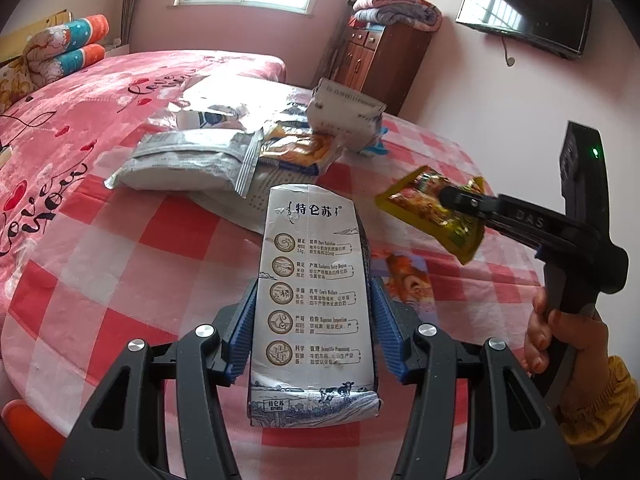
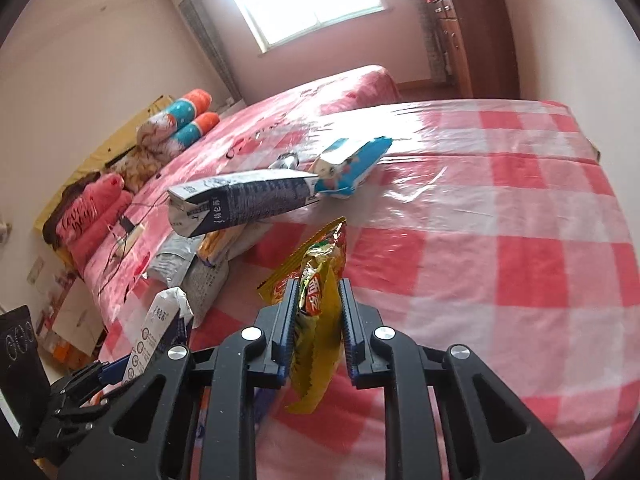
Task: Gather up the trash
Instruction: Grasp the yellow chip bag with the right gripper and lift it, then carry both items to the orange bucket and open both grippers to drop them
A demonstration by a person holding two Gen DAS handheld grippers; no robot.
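My left gripper [image 1: 312,304] is shut on a flattened white milk carton [image 1: 312,280] and holds it above the checked table [image 1: 140,280]. It also shows in the right wrist view [image 2: 160,320]. My right gripper [image 2: 318,300] is shut on a yellow snack wrapper [image 2: 316,280] and holds it above the table; it shows at the right of the left wrist view [image 1: 432,212]. More trash lies in a pile at the table's far side: a second milk carton [image 2: 240,200], silver bags [image 1: 188,160], an orange packet [image 1: 296,152] and a blue wrapper [image 2: 352,164].
A bed [image 1: 80,100] with a pink cover stands behind the table, with rolled pillows [image 1: 68,48]. A wooden cabinet [image 1: 380,64] with folded blankets stands by the wall, and a TV [image 1: 528,4] hangs at the right. A picture card [image 1: 408,280] lies on the table.
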